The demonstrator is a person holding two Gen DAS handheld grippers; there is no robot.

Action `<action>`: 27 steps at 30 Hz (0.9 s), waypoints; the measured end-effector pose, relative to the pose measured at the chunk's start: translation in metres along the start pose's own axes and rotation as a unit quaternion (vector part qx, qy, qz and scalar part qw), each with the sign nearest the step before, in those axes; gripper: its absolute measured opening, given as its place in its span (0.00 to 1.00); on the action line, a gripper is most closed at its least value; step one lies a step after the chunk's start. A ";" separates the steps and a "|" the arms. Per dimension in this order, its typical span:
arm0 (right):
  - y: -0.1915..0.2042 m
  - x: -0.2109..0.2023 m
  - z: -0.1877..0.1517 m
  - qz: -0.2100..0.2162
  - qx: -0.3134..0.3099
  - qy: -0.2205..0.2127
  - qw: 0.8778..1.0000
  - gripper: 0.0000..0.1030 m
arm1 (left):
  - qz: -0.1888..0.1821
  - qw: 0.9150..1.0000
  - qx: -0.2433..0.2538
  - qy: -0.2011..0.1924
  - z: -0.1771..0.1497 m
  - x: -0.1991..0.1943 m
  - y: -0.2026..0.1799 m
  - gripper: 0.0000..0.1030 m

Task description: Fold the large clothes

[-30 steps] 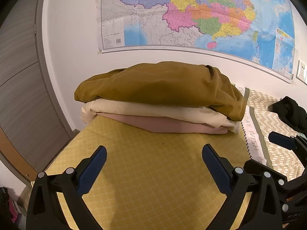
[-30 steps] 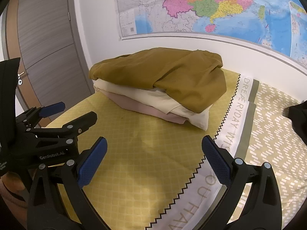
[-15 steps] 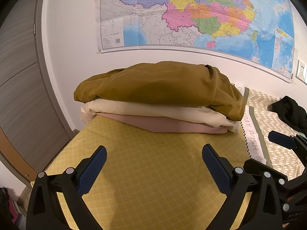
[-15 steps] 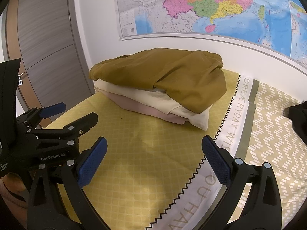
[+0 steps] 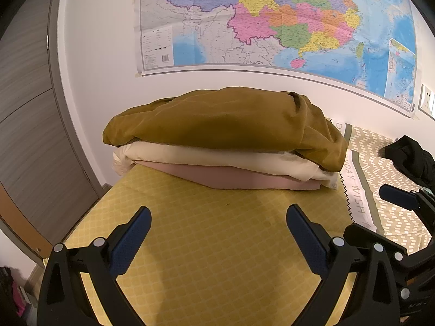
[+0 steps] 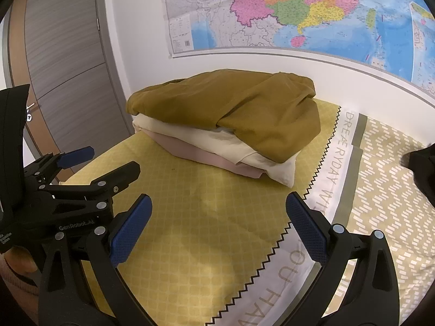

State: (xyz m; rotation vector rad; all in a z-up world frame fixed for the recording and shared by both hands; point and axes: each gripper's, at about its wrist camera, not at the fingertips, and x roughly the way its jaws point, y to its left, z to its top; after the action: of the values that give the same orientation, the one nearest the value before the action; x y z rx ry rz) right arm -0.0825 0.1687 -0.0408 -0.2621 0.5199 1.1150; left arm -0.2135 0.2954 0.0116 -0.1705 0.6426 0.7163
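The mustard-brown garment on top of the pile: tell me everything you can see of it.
The mustard-brown garment is soft, matte woven cloth, loosely folded and rumpled. It lies flat as the top layer of a stack, resting on a cream garment, its right end drooping over that layer's edge. The pile sits on the yellow bedspread against the white wall. Neither tool touches it.

— What sits ahead of the left gripper's fingers [image 5: 134, 233]?

— A stack of folded clothes [image 5: 223, 141] on the bedspread [image 5: 217, 244], three layers, against the wall under the map [image 5: 272, 19].

— And beside the right gripper's fingers [image 6: 304, 222]?

— The lettered strip [image 6: 334, 163] runs to their right; a dark garment [image 6: 421, 168] lies beyond it (partly cut off). The left gripper [image 6: 81, 171] is to their left.
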 end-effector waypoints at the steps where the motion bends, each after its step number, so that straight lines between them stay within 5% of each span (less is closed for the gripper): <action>1: 0.000 0.000 0.000 0.000 0.000 0.001 1.000 0.94 | -0.001 1.000 0.000 0.000 0.000 0.000 0.000 0.93; 27: -0.002 0.002 -0.002 0.001 0.005 0.001 1.000 0.94 | -0.001 1.000 -0.001 0.003 0.001 0.003 -0.002 0.93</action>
State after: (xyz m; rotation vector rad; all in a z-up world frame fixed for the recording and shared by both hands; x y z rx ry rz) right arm -0.0803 0.1682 -0.0435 -0.2532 0.5267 1.1134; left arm -0.2098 0.2959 0.0102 -0.1751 0.6475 0.7150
